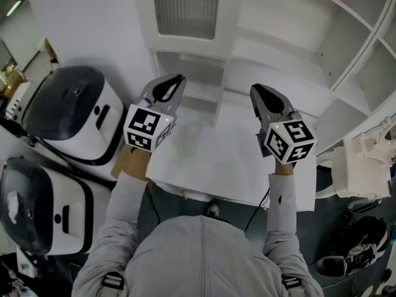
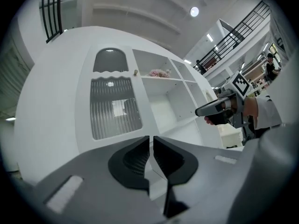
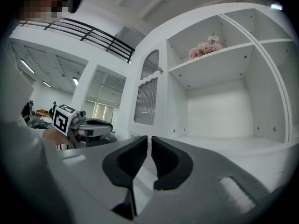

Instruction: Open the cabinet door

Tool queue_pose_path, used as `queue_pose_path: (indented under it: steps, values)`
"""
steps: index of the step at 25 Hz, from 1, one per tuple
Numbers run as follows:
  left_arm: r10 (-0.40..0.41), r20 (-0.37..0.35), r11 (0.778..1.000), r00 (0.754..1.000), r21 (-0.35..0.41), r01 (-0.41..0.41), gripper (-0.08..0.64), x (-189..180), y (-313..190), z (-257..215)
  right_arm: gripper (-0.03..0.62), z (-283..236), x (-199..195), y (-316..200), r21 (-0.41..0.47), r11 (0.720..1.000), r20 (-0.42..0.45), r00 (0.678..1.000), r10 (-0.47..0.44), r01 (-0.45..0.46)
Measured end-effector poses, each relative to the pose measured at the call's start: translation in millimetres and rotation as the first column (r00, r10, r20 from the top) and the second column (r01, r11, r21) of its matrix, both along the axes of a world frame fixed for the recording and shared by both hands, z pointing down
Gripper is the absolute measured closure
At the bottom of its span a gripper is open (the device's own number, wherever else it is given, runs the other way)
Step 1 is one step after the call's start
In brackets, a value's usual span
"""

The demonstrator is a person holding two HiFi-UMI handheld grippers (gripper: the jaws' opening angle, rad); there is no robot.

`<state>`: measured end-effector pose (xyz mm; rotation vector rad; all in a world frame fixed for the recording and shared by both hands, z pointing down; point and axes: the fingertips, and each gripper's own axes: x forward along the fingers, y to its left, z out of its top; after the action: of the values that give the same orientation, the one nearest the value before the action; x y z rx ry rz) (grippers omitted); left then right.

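left gripper [image 2: 151, 143]: jaws a narrow slit apart, nothing between
right gripper [image 3: 149, 143]: same narrow slit, empty
cabinet door [image 1: 185, 8]: shut, ribbed glass, untouched

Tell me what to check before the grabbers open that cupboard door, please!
1. Cabinet door shut, ready to be opened: ok.
2. Knob in sight near the door's top edge: ok.
3. Left gripper empty, jaws a slit apart: ok.
4. Right gripper empty, jaws a slit apart: ok.
5. A gripper at the knob: not ok, both hang short of the door.
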<state>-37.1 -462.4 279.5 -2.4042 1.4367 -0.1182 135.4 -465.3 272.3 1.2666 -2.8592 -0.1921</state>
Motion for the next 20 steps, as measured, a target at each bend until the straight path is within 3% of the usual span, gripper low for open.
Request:
queue_pose_path:
  steps: [10,15,20]
  values:
    - [-0.041,-0.004,0.996,0.999,0.074,0.041,0.442,17.6,-34.7,-62.2,0.445,-33.9,-21.1,-47.7,0.029,0.981,-0.045,0.980,-0.192,0.193]
    - [-0.069,0.025,0.987,0.997,0.144,0.065,0.443,23.8,-51.1,-103.3,0.432,-49.2,-43.7,-75.1,0.028,0.963,-0.046,0.963,-0.267,0.268]
    - [-0.105,0.045,0.974,0.993,0.208,0.093,0.437,23.4,-69.8,-155.5,0.424,-52.8,-58.7,-99.3,0.026,0.957,-0.072,0.956,-0.285,0.287]
